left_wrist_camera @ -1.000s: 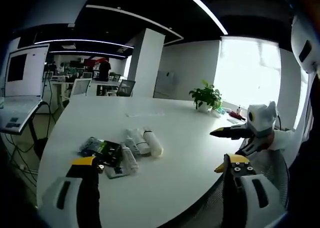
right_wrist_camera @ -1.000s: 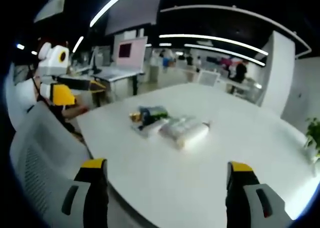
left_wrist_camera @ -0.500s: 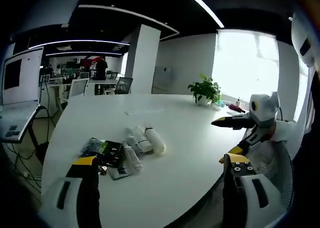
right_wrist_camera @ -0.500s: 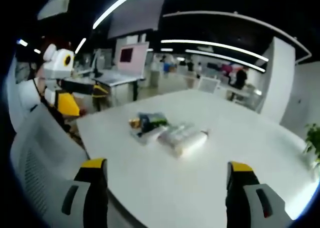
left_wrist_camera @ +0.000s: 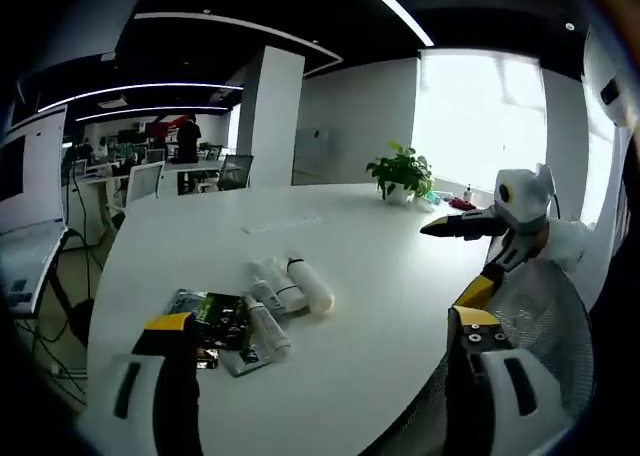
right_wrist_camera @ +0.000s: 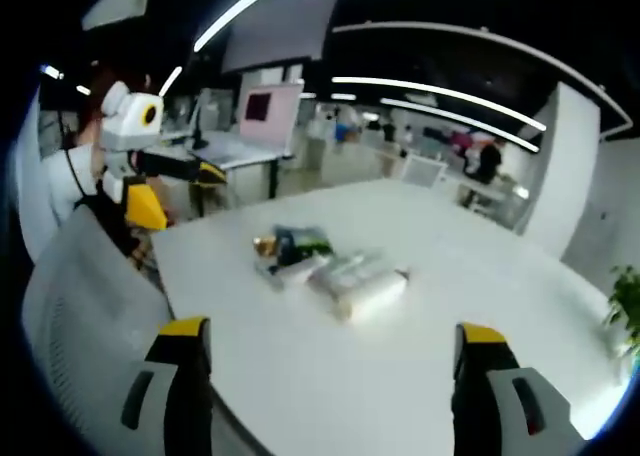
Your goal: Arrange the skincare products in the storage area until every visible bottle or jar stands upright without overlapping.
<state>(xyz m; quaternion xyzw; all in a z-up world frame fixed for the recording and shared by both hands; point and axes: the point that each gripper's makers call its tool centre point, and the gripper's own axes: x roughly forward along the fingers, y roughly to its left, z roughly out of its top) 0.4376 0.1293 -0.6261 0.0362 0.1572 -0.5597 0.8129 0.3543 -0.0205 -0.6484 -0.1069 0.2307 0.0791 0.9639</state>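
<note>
Hovering at the near edge of the round white table (left_wrist_camera: 380,276), the left gripper (left_wrist_camera: 320,326) has its jaws spread wide with nothing between them, yellow tips level over the tabletop. Just beyond its left jaw sits the pile of skincare products (left_wrist_camera: 250,306): white tubes (left_wrist_camera: 300,286) lying flat on their sides, touching one another, and a dark green packet (left_wrist_camera: 222,316) pressed against them on the left. Nothing in that cluster stands upright. Plenty of bare white surface spreads to the right of the pile and on toward the far rim, where a potted plant (left_wrist_camera: 402,174) stands near the window. The right gripper (left_wrist_camera: 470,226) comes in from the right in the left gripper view, held out past the table's edge above a mesh chair back (left_wrist_camera: 540,306), well apart from the products.

From the right gripper view, that gripper (right_wrist_camera: 325,341) is also released, jaws wide apart and empty, looking across the table (right_wrist_camera: 470,306) from the near rim. The pile (right_wrist_camera: 325,266) lies mid-table, blurred, with the dark packet (right_wrist_camera: 300,241) at its left end and the white tubes (right_wrist_camera: 362,281) lying flat at the right. Open tabletop surrounds it on every side. The left gripper (right_wrist_camera: 190,171) shows at the left, off the table's edge. A grey chair back (right_wrist_camera: 80,306) hugs the near-left rim.
</note>
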